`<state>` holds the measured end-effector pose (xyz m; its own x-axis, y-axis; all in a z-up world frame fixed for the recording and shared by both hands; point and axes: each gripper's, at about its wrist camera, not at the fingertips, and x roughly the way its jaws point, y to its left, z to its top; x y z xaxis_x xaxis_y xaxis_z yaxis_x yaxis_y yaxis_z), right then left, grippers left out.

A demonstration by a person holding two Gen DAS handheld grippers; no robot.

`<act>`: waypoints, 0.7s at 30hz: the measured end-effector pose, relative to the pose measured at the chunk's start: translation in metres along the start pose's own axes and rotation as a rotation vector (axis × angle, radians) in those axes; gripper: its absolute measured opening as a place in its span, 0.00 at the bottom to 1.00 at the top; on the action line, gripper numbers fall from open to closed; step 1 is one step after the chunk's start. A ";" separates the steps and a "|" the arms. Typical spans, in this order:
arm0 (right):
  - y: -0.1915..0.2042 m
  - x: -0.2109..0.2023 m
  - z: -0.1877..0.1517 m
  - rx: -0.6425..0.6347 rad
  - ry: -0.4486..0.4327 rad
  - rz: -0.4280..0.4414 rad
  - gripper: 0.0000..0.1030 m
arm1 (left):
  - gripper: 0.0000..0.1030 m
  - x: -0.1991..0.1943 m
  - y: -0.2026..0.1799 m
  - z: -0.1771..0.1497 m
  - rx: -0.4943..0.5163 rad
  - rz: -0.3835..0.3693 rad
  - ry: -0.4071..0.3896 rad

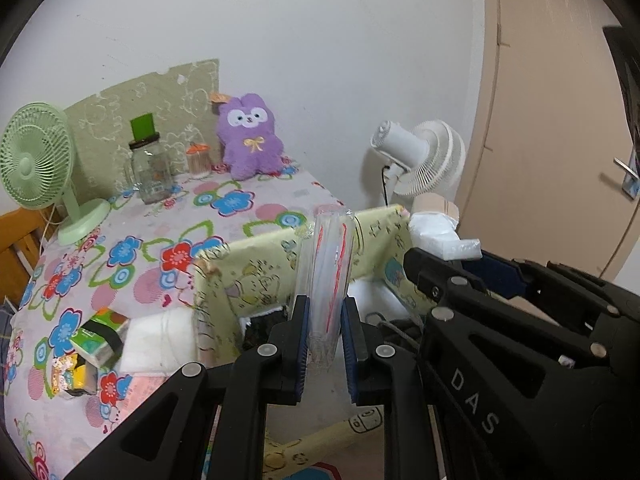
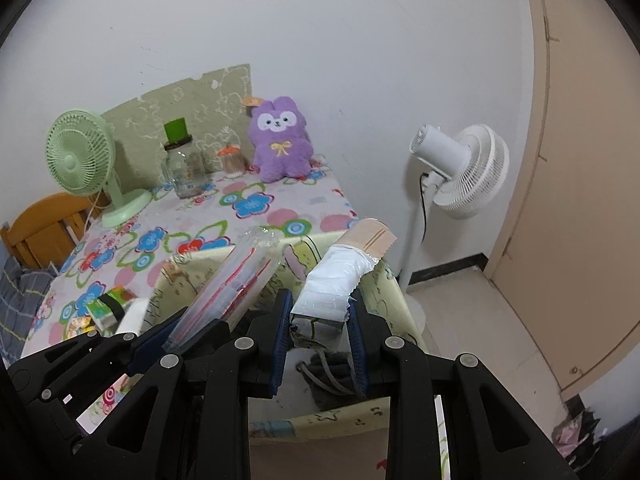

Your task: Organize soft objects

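My left gripper [image 1: 325,312] is shut on a flat pack of clear plastic bags with red stripes [image 1: 330,264], held upright over a yellow printed fabric box [image 1: 256,272]. In the right wrist view the same pack [image 2: 240,276] slants up from the left gripper [image 2: 188,330]. My right gripper [image 2: 320,320] is shut on a white plastic-wrapped packet [image 2: 340,280] with a beige end, above the box's [image 2: 394,292] far corner. The right gripper [image 1: 456,264] and its packet [image 1: 436,236] also show at the right of the left wrist view. A purple plush toy [image 1: 250,138] leans against the wall.
The box holds white padding and a dark corded item [image 2: 328,376]. On the flower-print table [image 1: 240,204] stand a green fan [image 1: 36,160], a glass jar [image 1: 150,168], a toothpick holder [image 1: 198,158] and tissue packs [image 1: 96,340]. A white floor fan [image 2: 460,168] and a door [image 2: 580,160] are to the right.
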<state>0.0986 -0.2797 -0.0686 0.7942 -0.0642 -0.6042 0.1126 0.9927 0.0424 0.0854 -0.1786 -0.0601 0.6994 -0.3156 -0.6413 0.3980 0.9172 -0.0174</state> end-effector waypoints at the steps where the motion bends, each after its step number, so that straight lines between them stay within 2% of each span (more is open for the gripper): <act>1: -0.002 0.002 -0.001 0.007 0.006 -0.001 0.29 | 0.13 0.003 -0.001 -0.001 0.004 -0.001 0.009; 7: -0.010 0.009 -0.005 0.027 0.024 -0.008 0.29 | 0.14 0.016 -0.004 -0.005 0.011 -0.008 0.053; 10: -0.011 0.013 -0.005 0.032 0.033 -0.003 0.29 | 0.17 0.020 -0.003 -0.005 0.008 -0.008 0.072; 14: -0.008 0.017 -0.005 0.024 0.040 0.018 0.29 | 0.34 0.023 0.002 -0.003 -0.010 0.010 0.093; 16: -0.005 0.017 -0.004 0.012 0.036 0.032 0.29 | 0.38 0.023 0.007 -0.001 -0.027 0.021 0.096; 20: 0.000 0.024 -0.001 0.004 0.043 0.061 0.29 | 0.53 0.027 0.013 0.000 -0.048 0.036 0.121; 21: 0.001 0.027 0.000 0.007 0.047 0.067 0.29 | 0.53 0.027 0.014 0.000 -0.051 0.037 0.123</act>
<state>0.1196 -0.2804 -0.0849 0.7712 0.0072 -0.6365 0.0646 0.9939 0.0894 0.1101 -0.1747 -0.0779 0.6340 -0.2522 -0.7311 0.3403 0.9399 -0.0291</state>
